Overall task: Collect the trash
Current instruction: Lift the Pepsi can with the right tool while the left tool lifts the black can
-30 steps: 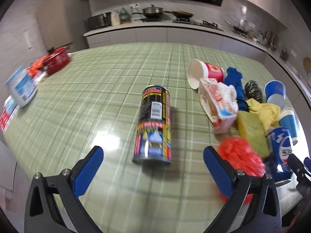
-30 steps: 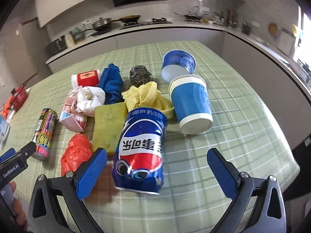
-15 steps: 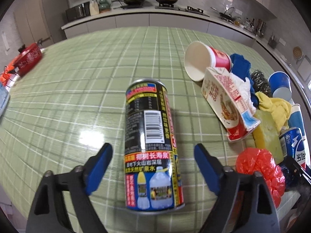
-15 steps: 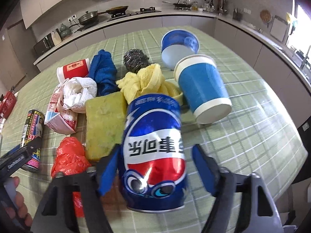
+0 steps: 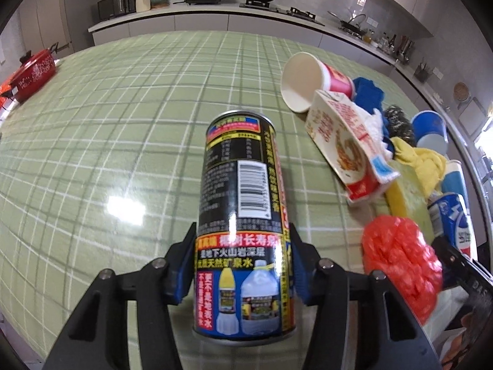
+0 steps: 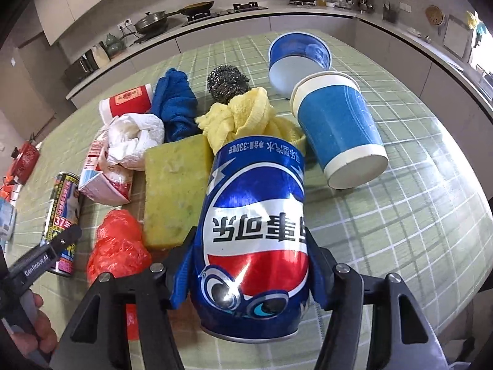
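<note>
- Left wrist view: left gripper (image 5: pixel 242 262) tilts steeply down at the green checked table (image 5: pixel 123 117), its blue pads against both sides of the black can (image 5: pixel 242 197), which lies on its side pointing away; the jaws are closing on it.
- To the right lie a white-and-red paper cup (image 5: pixel 311 83), a torn carton (image 5: pixel 345 141), a red plastic bag (image 5: pixel 400 259) and the blue cola can (image 5: pixel 453 219).
- Right wrist view: right gripper (image 6: pixel 249 273) also angles downward, blue pads clamped on the flanks of the blue cola can (image 6: pixel 255 231), which lies on the table (image 6: pixel 416 215).
- Beyond it sit a yellow sponge (image 6: pixel 175 188), yellow cloth (image 6: pixel 243 117), steel scourer (image 6: pixel 226 81), blue cloth (image 6: pixel 175 108) and two blue paper cups (image 6: pixel 339 129).
- At the left edge a hand (image 6: pixel 34 333) holds the other gripper at the black can (image 6: pixel 63 215).
</note>
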A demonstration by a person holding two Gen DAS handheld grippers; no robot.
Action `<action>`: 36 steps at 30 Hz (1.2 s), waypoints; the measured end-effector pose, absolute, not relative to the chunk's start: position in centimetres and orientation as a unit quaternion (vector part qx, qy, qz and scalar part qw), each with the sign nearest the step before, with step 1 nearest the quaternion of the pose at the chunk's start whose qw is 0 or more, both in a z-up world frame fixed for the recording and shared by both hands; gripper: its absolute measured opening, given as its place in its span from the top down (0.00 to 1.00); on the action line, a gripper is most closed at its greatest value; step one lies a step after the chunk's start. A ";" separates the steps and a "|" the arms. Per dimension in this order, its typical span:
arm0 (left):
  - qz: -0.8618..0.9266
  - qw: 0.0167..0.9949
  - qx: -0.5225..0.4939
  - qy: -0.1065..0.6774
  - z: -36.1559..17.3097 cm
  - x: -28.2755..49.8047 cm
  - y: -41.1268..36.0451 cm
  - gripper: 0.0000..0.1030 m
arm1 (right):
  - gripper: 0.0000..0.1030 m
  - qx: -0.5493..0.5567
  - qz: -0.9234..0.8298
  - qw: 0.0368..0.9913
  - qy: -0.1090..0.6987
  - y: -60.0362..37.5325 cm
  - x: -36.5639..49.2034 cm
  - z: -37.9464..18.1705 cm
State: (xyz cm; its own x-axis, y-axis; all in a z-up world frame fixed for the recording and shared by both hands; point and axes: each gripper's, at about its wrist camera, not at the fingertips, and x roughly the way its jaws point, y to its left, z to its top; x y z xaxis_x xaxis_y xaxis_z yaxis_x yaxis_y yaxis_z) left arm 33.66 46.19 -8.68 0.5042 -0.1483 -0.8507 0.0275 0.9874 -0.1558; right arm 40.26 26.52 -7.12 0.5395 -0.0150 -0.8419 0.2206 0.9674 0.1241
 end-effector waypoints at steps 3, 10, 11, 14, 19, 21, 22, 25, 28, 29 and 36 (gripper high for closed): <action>-0.055 0.862 -0.068 0.499 -8.5 33.0 46.4 0.48 | 0.38 0.098 -0.065 0.875 0.469 26.6 39.7 -6.6; -0.037 0.858 -0.051 0.511 -8.4 32.9 45.9 0.45 | 0.38 0.100 -0.057 0.870 0.480 26.1 39.7 -7.3; -0.035 0.858 -0.050 0.510 -8.2 33.2 45.7 0.44 | 0.38 0.103 -0.055 0.870 0.479 26.0 39.7 -7.4; -0.038 0.861 -0.058 0.504 -8.1 34.3 44.6 0.47 | 0.38 0.102 -0.050 0.871 0.477 26.0 39.7 -7.5; -0.036 0.865 -0.058 0.497 -7.8 34.4 43.9 0.48 | 0.38 0.111 -0.036 0.874 0.472 25.7 39.4 -7.2; -0.036 0.869 -0.057 0.490 -7.5 33.8 43.7 0.48 | 0.38 0.109 -0.032 0.877 0.467 25.5 39.0 -6.8; -0.036 0.872 -0.055 0.486 -7.2 33.5 43.5 0.48 | 0.38 0.107 -0.031 0.879 0.463 25.4 38.9 -6.5; -0.036 0.879 -0.050 0.474 -6.4 32.8 42.9 0.48 | 0.38 0.101 -0.027 0.885 0.453 25.2 38.5 -5.6; -0.034 0.883 -0.050 0.466 -6.0 32.3 42.5 0.48 | 0.38 0.090 -0.026 0.888 0.451 24.8 38.3 -5.1; -0.032 0.884 -0.050 0.464 -5.9 32.2 42.5 0.48 | 0.38 0.089 -0.024 0.889 0.449 24.6 38.1 -5.0; -0.014 0.892 -0.052 0.449 -4.4 30.6 39.9 0.48 | 0.38 0.078 0.002 0.897 0.434 22.3 36.8 -3.5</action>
State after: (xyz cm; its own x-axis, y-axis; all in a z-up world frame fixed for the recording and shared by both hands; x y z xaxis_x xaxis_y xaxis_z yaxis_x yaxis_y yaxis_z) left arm 30.63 39.94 -4.40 0.5971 -0.0714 -0.7990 -0.0212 0.9943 -0.1047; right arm 36.82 22.33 -3.51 0.6232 0.0716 -0.7788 0.0643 0.9877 0.1422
